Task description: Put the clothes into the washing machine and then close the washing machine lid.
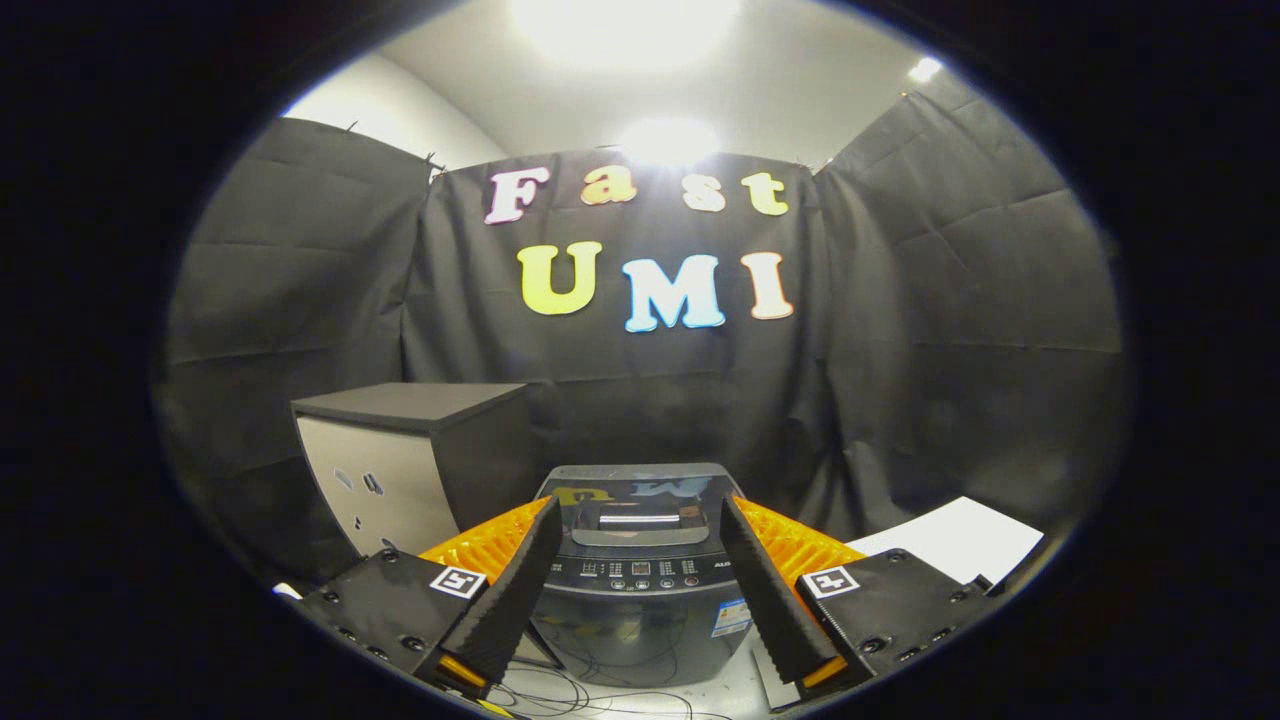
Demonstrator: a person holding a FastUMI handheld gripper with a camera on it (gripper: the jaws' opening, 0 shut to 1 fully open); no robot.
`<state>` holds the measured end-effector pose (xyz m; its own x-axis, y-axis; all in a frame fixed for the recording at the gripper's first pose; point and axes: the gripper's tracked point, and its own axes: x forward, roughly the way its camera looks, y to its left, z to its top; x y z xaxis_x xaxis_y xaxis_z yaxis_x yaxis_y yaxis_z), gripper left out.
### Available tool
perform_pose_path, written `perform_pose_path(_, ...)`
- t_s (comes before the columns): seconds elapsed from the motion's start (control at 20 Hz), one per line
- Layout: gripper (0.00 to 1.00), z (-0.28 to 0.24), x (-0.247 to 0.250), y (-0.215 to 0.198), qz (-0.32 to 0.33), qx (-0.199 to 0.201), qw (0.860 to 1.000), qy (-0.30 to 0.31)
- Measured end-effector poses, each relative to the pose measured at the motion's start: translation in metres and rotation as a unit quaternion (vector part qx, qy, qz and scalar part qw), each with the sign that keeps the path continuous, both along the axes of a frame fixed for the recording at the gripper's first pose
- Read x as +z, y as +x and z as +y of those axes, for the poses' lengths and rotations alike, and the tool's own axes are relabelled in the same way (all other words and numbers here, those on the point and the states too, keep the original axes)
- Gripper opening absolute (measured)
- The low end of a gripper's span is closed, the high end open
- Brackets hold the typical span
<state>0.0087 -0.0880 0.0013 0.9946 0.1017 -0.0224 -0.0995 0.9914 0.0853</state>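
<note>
The hand-held gripper (640, 520) is spread wide, its two fingers well apart and pinching nothing. Straight ahead, framed in the gap between the fingers and a little below their level, stands the washing machine (640, 590). Its lid (640, 490) lies flat and closed over the top, glossy enough to mirror the wall behind, with a handle recess along its front edge and the button panel (640, 572) just beneath that, facing the gripper.

No clothes can be made out near the fingers or around the machine. A closed lid with no laundry outside fits a load already inside and shut in; it fits equally a machine waiting to be opened, with the clothes somewhere out of the camera's reach. The picture does not settle which.

The relation that matters is simple: the machine lies dead ahead on the gripper's line, its front square to the fingers, and the lid's long edge runs crosswise to them.

Left of the machine and further back stands a grey cabinet (415, 460); to the right a white sheet (960, 540) lies flat. Thin cables (590, 695) trail on the floor below.
</note>
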Motion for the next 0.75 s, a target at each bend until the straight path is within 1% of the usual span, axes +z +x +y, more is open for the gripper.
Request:
perform_pose_path(0.15, 0.99, -0.007, 0.005, -0.013, -0.006, -0.022, 1.000, -0.021)
perform_pose_path(0.3, 0.99, -0.009, 0.011, -0.016, -0.015, -0.032, 0.999, -0.033)
perform_pose_path(0.75, 0.99, -0.007, 0.013, -0.010, -0.018, -0.027, 0.999, -0.041)
